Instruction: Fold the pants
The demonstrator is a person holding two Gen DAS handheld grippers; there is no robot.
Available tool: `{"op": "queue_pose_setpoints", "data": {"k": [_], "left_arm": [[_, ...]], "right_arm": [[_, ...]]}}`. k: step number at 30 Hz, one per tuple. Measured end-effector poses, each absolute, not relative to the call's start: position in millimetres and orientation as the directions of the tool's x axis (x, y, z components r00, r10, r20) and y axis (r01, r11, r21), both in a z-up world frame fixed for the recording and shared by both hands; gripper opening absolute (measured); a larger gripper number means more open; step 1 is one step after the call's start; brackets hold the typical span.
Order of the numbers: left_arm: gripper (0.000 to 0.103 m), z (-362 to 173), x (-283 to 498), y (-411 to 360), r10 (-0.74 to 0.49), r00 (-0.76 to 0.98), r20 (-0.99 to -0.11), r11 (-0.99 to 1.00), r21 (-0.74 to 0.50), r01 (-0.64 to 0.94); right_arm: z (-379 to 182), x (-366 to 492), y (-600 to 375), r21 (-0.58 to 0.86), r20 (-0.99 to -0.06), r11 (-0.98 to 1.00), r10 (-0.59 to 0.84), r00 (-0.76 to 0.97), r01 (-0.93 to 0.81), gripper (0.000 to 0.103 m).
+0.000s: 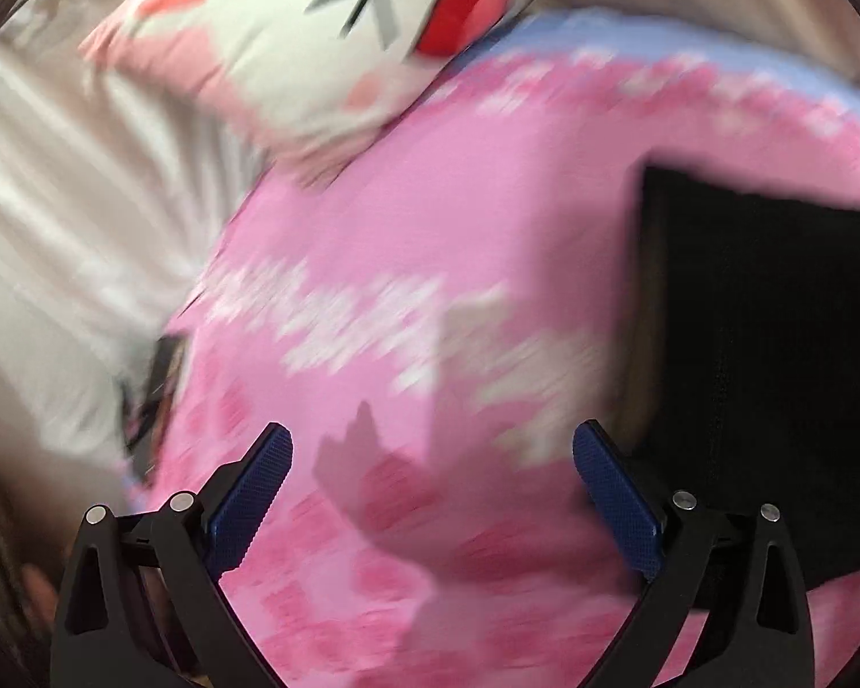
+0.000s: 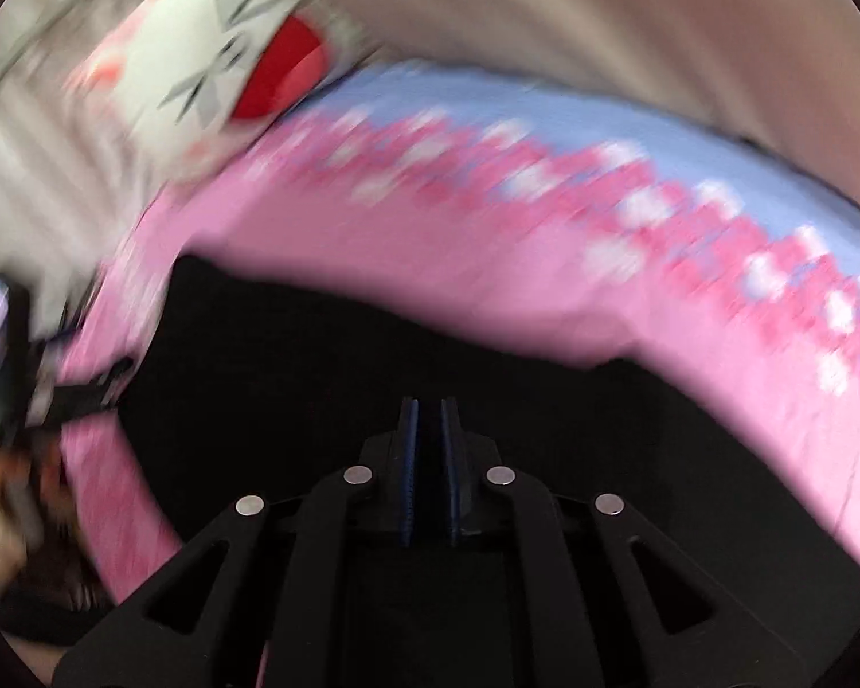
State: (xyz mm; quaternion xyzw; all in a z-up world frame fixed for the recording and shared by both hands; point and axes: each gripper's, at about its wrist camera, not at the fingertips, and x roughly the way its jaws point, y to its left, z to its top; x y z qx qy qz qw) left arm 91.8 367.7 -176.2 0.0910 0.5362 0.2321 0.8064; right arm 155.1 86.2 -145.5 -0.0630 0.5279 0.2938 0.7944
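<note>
In the left wrist view, the left tongs hang released, their blue pads spread wide with nothing between them, above a pink blanket with white and red blotches; the black pants lie flat on that blanket, off to the right of the tongs, their near edge just beside the right-hand pad; a white and pink cushion with a red patch rests at the far left corner of the blanket; the whole picture is smeared by motion.

In the right wrist view, the right tongs are clenched, pads almost meeting, directly over the pants, but blur and dark cloth hide whether fabric is pinched; the blanket curves beyond the pants, with a pale blue border at its far side; the cushion sits at the blanket's far left.
</note>
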Motion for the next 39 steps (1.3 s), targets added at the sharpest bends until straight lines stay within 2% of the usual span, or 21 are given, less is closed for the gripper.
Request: {"op": "queue_pose_setpoints", "data": {"k": [3,5,8,10,12,13,16,17,18,19,21,23,26,27,30,32,33,35,37,38,39], "left_arm": [[0.094,-169,75,394,0.458,0.291,-0.840,0.861,0.338,-0.380],[0.094,-154,64,403,0.423,0.319,-0.848,0.863,0.270,-0.427],[0.096,-135,47,402,0.384,0.360,-0.850,0.877,0.215,-0.429],[0.096,-131,34,395,0.357,0.373,-0.856,0.892,0.193,-0.409],[0.096,-135,23,386,0.366,0.357,-0.859,0.889,0.210,-0.406],[0.096,-137,18,382,0.368,0.350,-0.861,0.888,0.214,-0.407],[0.096,-140,0,372,0.355,0.344,-0.869,0.890,0.203,-0.408],[0.096,-141,-4,369,0.346,0.340,-0.874,0.892,0.195,-0.408],[0.096,-142,-8,367,0.332,0.335,-0.882,0.896,0.184,-0.404],[0.096,-143,-11,365,0.326,0.334,-0.885,0.898,0.179,-0.403],[0.096,-144,-17,364,0.311,0.334,-0.890,0.902,0.165,-0.400],[0.096,-142,-22,364,0.316,0.343,-0.885,0.899,0.163,-0.407],[0.096,-137,-27,368,0.327,0.368,-0.870,0.897,0.163,-0.411],[0.096,-135,-27,369,0.329,0.375,-0.867,0.897,0.162,-0.412],[0.096,-136,-24,369,0.319,0.380,-0.868,0.899,0.151,-0.410],[0.096,-135,-19,368,0.316,0.378,-0.870,0.903,0.153,-0.402],[0.096,-133,-18,369,0.317,0.377,-0.870,0.902,0.154,-0.402],[0.096,-129,-16,372,0.303,0.389,-0.870,0.906,0.136,-0.402],[0.096,-124,-9,374,0.299,0.408,-0.863,0.911,0.130,-0.391],[0.096,-123,-5,373,0.299,0.417,-0.858,0.914,0.132,-0.385],[0.096,-119,6,369,0.297,0.437,-0.849,0.922,0.134,-0.364]], "right_arm": [[-169,119,141,0.239,-0.891,0.731,0.427,0.155,-0.640,0.008],[-172,102,168,0.148,-0.896,0.714,0.390,0.214,-0.684,0.009],[-148,104,178,0.215,-0.858,0.699,0.469,0.210,-0.682,0.010],[-134,97,189,0.165,-0.846,0.644,0.482,0.228,-0.747,0.017],[-125,82,206,0.088,-0.845,0.545,0.485,0.227,-0.834,0.063],[-124,77,214,0.041,-0.838,0.501,0.488,0.243,-0.865,0.068],[-138,63,252,-0.095,-0.855,0.356,0.448,0.259,-0.930,0.065],[-152,60,266,-0.119,-0.872,0.319,0.419,0.253,-0.940,0.057],[-164,61,275,-0.123,-0.891,0.300,0.387,0.239,-0.946,0.036],[-175,68,281,-0.116,-0.907,0.303,0.355,0.225,-0.946,0.025],[-164,87,276,-0.019,-0.897,0.383,0.402,0.185,-0.924,0.006],[-130,119,255,0.135,-0.837,0.544,0.510,0.198,-0.828,0.006],[-94,151,227,0.342,-0.733,0.644,0.638,0.234,-0.685,0.006],[-95,150,231,0.331,-0.738,0.646,0.631,0.237,-0.688,0.006],[-154,120,284,0.163,-0.865,0.580,0.473,0.167,-0.798,0.011],[-173,100,289,0.131,-0.871,0.586,0.453,0.189,-0.800,0.013],[-165,97,279,0.159,-0.846,0.605,0.491,0.208,-0.780,0.014],[-145,103,237,0.356,-0.778,0.635,0.608,0.159,-0.686,0.014],[-127,106,175,0.477,-0.710,0.660,0.678,0.188,-0.580,0.022],[-121,102,154,0.469,-0.714,0.686,0.665,0.219,-0.556,0.033],[-117,100,130,0.429,-0.735,0.727,0.626,0.260,-0.536,0.035]]}}
